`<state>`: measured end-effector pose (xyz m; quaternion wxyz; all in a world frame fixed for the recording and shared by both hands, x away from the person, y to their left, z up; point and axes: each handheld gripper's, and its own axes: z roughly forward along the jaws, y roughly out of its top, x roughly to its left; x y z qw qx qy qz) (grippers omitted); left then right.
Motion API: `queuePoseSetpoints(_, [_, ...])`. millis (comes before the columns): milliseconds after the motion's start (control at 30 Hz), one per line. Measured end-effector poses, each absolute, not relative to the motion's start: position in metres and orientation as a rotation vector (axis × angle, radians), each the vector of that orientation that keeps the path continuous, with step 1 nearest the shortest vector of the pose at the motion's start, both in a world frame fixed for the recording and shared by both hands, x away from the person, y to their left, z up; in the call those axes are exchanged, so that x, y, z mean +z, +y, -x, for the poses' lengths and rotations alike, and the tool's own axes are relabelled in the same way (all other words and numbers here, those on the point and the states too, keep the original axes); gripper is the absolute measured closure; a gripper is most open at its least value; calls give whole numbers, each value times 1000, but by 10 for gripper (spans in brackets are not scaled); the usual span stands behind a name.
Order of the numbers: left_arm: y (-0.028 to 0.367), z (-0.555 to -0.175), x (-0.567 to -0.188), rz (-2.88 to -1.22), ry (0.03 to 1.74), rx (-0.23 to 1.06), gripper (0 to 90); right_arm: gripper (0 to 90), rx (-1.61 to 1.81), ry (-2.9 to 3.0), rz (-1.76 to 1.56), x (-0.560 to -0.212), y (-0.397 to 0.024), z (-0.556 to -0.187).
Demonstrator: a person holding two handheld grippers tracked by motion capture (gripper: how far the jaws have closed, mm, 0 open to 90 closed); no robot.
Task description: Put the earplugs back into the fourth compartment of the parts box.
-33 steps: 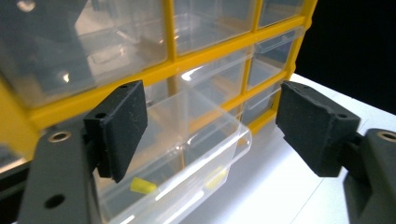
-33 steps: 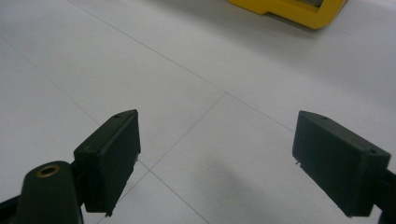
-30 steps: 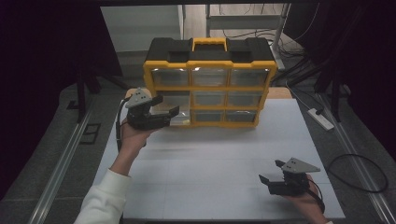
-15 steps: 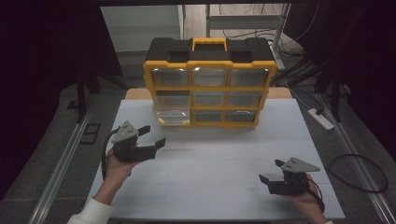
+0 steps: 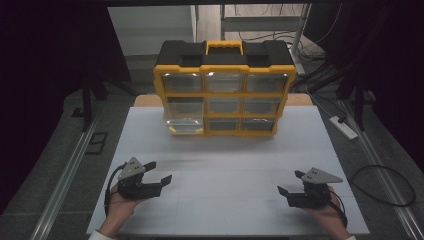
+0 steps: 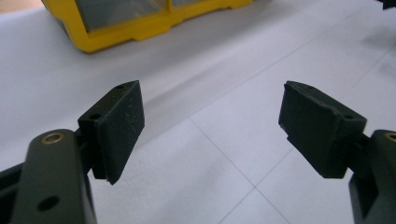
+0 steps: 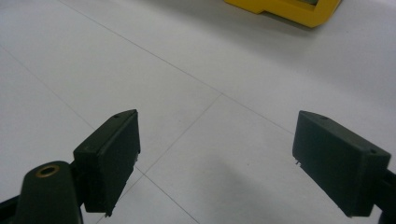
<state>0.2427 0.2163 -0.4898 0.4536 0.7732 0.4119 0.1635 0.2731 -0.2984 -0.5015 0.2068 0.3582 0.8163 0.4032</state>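
A: Item one: yellow-and-black plastic drawer organiser with nine clear drawers, standing upright at the far middle of the white gridded surface. Location of the others?

B: Item two: left gripper, black, two-fingered, grey three-cornered plate on top, resting low at the near left of the surface, well apart from the organiser. Fingers spread, nothing between them. Item three: right gripper, same make, near right corner, fingers likewise spread and empty.

A: Condition of the drawers?

B: The clear bottom-left drawer appears pulled out a little, with something small and yellow inside; the high view is too coarse to say what. The rest look flush.

A: Hazards, as judged from here?

B: Three. A one-sided pull on that drawer's lip could skew it in its slot and jam it. A hard pull could drag the whole organiser toward the near edge, since nothing braces it. An over-long pull could bring the drawer clean out and spill its contents. Bracing the case with the right gripper would answer the second.
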Motion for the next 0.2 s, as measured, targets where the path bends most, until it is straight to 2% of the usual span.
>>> queuePoseSetpoints(200, [214, -243, -492, -1921, 1000, 414, 217, 159, 1145, 2263, -999, -500, -300, -273])
